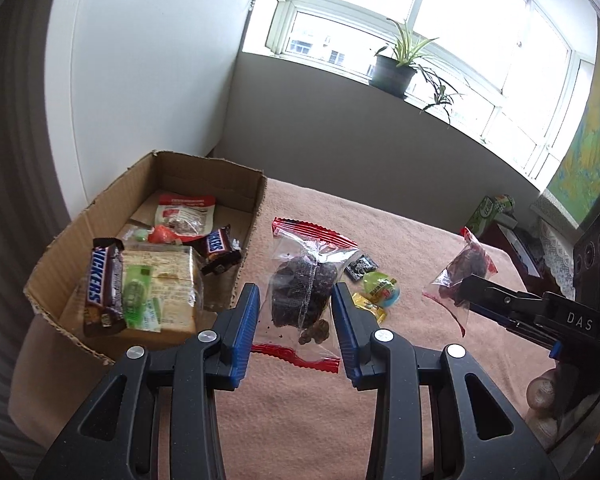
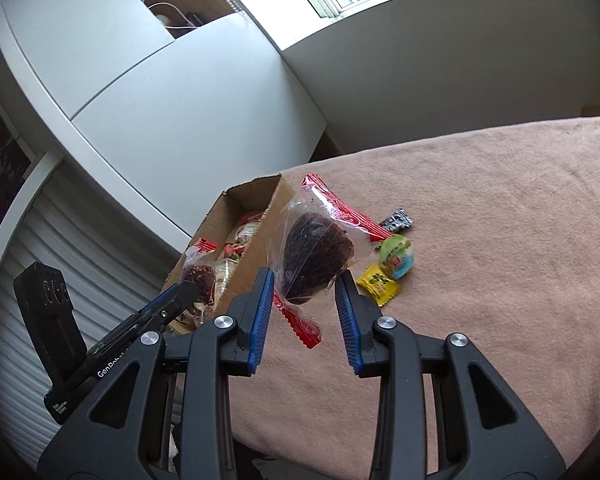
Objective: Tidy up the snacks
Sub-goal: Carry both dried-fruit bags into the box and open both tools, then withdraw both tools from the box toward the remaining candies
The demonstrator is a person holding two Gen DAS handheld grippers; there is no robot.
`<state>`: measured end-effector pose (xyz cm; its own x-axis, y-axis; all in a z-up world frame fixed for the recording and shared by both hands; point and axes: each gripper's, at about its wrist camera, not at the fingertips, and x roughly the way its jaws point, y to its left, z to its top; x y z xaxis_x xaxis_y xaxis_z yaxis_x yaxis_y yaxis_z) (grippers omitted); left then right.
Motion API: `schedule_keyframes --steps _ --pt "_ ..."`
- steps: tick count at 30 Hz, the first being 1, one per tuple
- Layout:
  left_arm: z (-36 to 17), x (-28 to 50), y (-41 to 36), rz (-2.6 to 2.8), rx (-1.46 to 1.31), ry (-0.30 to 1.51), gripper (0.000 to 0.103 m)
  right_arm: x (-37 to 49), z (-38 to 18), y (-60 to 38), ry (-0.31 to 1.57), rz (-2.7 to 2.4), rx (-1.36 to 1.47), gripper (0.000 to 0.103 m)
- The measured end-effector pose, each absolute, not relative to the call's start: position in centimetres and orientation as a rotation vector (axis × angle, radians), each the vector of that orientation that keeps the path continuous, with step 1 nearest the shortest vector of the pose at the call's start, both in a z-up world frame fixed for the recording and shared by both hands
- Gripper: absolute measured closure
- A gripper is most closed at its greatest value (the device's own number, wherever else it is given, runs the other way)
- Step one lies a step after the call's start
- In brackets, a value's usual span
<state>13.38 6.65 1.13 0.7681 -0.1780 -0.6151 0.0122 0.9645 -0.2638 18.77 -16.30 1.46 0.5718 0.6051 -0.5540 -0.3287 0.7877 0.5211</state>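
Observation:
Each gripper has a clear red-edged bag of dark dried fruit between its blue pads. My left gripper (image 1: 294,294) stands around one bag (image 1: 302,284); the pads touch its sides, and its lower edge reaches the pink blanket (image 1: 400,224). The right wrist view shows that gripper (image 2: 180,290) pinching the bag (image 2: 198,274) beside the cardboard box (image 2: 256,268). My right gripper (image 2: 305,280) has a second bag (image 2: 314,252) between its pads, lifted; the left wrist view shows it (image 1: 462,290) clamped on that bag (image 1: 462,270). The box (image 1: 76,240) holds Snickers bars (image 1: 104,280) and packets.
Small sweets lie on the blanket right of the box: a black packet (image 1: 362,266), a round green candy (image 1: 382,290) and a yellow wrapper (image 1: 370,306). A white cabinet (image 1: 140,60) stands behind the box. A potted plant (image 1: 394,70) sits on the window sill.

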Motion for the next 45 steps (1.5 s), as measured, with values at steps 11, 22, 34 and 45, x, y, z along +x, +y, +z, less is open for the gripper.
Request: schedule_keyframes --steps 11,22,34,45 --pt "2.2 13.0 12.2 -0.032 -0.304 0.616 0.067 19.2 3.9 -7.9 0.734 0.657 0.251 0.07" --pt "2.1 15.2 16.8 0.036 -0.365 0.594 0.067 23.6 3.2 -1.6 0.763 0.694 0.183 0.07" --pt "1.0 17.6 17.4 0.07 -0.372 0.632 0.052 26.5 0.5 0.1 0.826 0.669 0.209 0.016" --pt "1.7 15.9 18.6 0.094 -0.393 0.606 0.045 25.4 2.4 -2.8 0.781 0.646 0.268 0.014"
